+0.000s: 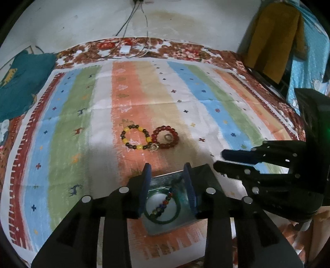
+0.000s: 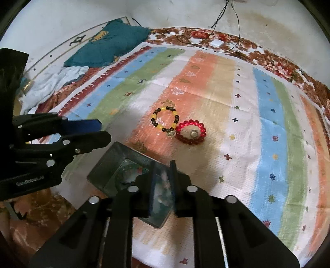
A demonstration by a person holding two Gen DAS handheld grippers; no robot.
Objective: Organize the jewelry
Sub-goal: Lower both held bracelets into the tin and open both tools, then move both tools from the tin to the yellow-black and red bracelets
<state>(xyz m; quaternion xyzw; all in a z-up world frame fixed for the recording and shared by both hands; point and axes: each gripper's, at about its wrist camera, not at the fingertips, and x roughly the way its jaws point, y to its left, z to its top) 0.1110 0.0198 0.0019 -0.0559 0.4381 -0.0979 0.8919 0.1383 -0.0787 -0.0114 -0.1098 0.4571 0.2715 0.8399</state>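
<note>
Left wrist view: a striped mat [image 1: 185, 99] with bands of blue, green, white, orange and tan, dotted with small crosses and deer, lies over a red floral cloth [image 1: 185, 51]. Behind it rises a stained pale wall [image 1: 82, 20] with thin cables [image 1: 127, 24] hanging down to a white plug [image 1: 125, 49] on the cloth. A teal cushion [image 1: 22, 82] sits at the far left, and a mustard garment [image 1: 274, 39] hangs at the far right. Mid-mat lie a yellow bracelet [image 1: 136, 137] and a red bracelet [image 1: 165, 137], touching each other, with a small ring [image 1: 168, 137] inside the red one. The left gripper [image 1: 168, 181] hangs over a clear box [image 1: 163, 206], jaws spread with the box between them; whether they touch it I cannot tell. In the box lie a green bangle [image 1: 163, 207] and a multicoloured bead strand [image 1: 162, 205]. The right gripper [image 1: 220, 158] reaches in from the right, its jaws nearly together.

Right wrist view: the same mat [image 2: 257, 144], cloth [image 2: 268, 57] and wall [image 2: 61, 18]; the cushion [image 2: 107, 45] lies top left with pale crumpled fabric [image 2: 53, 82] beside it. The yellow bracelet [image 2: 165, 119] and red bracelet [image 2: 191, 133] lie touching at mid-mat, the ring [image 2: 193, 134] within the red one. The right gripper [image 2: 163, 165] has its jaws close together, pinching the near edge of the box [image 2: 115, 165], which looks tilted. The left gripper [image 2: 103, 132] enters from the left, jaws apart.
</note>
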